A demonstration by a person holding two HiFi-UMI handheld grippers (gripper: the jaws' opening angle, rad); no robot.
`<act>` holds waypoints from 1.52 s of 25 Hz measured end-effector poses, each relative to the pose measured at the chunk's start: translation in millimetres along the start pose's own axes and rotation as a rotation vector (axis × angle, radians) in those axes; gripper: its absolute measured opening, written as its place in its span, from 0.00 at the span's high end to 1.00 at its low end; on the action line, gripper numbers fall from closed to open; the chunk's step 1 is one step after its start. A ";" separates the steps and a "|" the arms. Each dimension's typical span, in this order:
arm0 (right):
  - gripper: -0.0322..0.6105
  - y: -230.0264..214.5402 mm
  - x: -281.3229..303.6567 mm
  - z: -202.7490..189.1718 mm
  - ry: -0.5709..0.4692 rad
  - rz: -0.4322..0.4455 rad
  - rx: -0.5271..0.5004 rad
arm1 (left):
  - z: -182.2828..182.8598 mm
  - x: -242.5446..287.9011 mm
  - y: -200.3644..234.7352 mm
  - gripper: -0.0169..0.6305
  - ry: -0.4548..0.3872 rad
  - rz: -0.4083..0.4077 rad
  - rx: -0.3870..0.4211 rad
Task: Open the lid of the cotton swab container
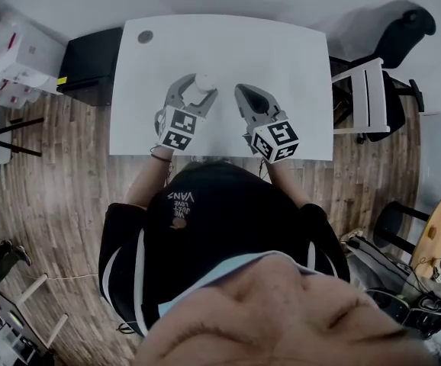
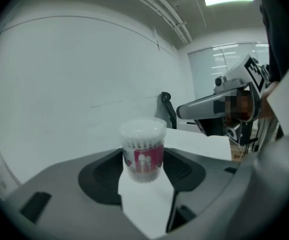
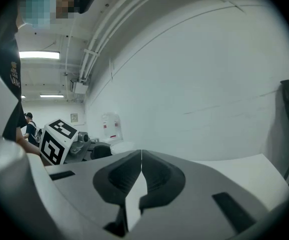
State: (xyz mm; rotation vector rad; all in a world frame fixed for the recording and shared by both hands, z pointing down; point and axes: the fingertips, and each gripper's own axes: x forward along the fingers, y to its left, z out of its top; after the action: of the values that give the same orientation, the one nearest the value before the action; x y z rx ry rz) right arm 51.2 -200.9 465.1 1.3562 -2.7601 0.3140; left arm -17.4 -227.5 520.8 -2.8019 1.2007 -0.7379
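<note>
Over the table (image 1: 228,44), both arms reach forward side by side; the left tool (image 1: 198,90) grasps the cotton swab container (image 2: 143,151), and the right tool (image 3: 141,156) is clenched, empty.

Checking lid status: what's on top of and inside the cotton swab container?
A clear lid sits closed on the cotton swab container, gripped by the left tongs. White swab tips show through under it; the pink label hides the stems below.

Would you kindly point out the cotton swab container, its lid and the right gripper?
cotton swab container (image 2: 144,159): left gripper view, its pink label.
lid (image 2: 143,129): left gripper view, its clear top.
right gripper (image 3: 141,154): right gripper view, where its shut tips meet.
</note>
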 end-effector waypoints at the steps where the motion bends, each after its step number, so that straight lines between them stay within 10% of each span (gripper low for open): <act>1: 0.93 3.3 1.2 0.1 0.000 0.010 -0.003 | 0.3 -3.6 0.0 0.59 -0.002 0.005 0.000; 29: 0.92 54.0 19.6 1.4 -0.011 0.200 -0.021 | -15.6 -33.6 -6.0 0.59 0.078 0.088 0.079; 38: 0.62 64.2 29.4 -5.3 0.031 0.258 -0.011 | -21.6 -27.4 -6.0 0.59 0.122 0.086 0.139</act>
State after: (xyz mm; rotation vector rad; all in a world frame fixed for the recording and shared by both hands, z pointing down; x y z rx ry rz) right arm -17.7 -184.5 464.1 0.9825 -2.9061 0.3262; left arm -38.7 -200.7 529.7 -2.6100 1.2260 -0.9585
